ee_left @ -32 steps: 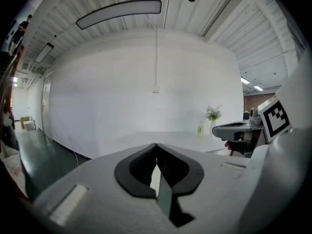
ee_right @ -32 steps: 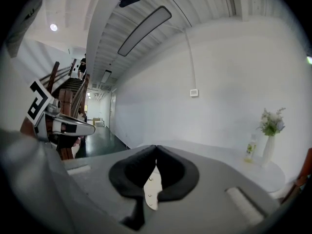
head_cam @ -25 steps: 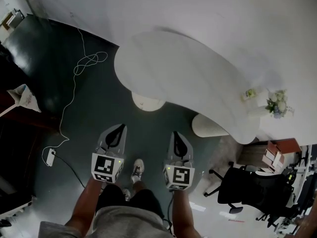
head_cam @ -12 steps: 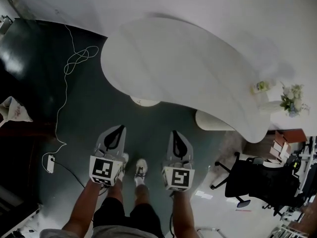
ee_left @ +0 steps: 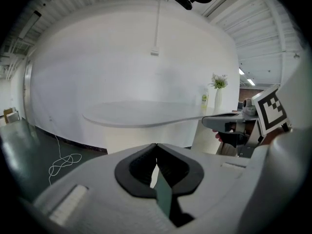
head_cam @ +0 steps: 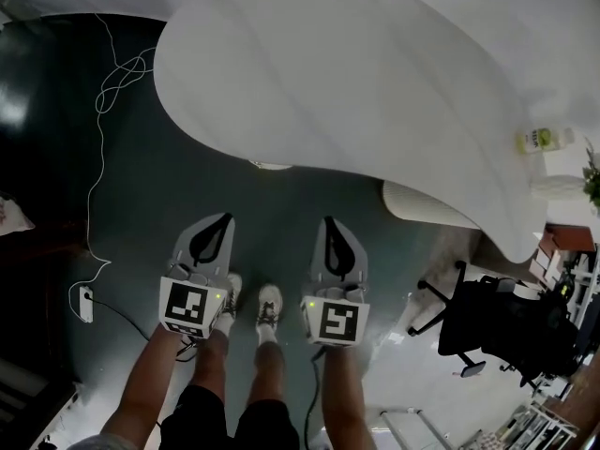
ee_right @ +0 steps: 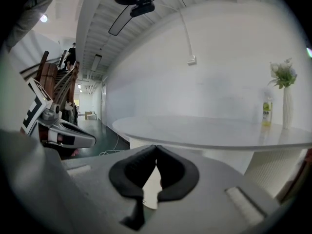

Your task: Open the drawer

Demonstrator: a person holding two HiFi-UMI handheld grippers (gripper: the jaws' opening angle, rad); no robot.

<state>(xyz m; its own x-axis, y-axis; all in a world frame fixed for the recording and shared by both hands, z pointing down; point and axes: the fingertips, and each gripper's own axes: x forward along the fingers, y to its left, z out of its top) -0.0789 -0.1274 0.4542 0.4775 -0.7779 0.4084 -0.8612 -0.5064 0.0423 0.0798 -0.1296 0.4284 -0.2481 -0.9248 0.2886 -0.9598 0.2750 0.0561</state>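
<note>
Head view: grippers side by side, near edge of white table (head_cam: pixel 375 92).
Left gripper (head_cam: pixel 222 219): jaws together, empty.
Right gripper (head_cam: pixel 329 223): jaws together (nothing held).

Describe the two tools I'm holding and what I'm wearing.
Both the left tool and right tool are pale grey, tapered shells with black ribbed pads. Each carries a white cube bearing black square markers and a small green light. No sleeves show; dark shorts and white sneakers.
</note>
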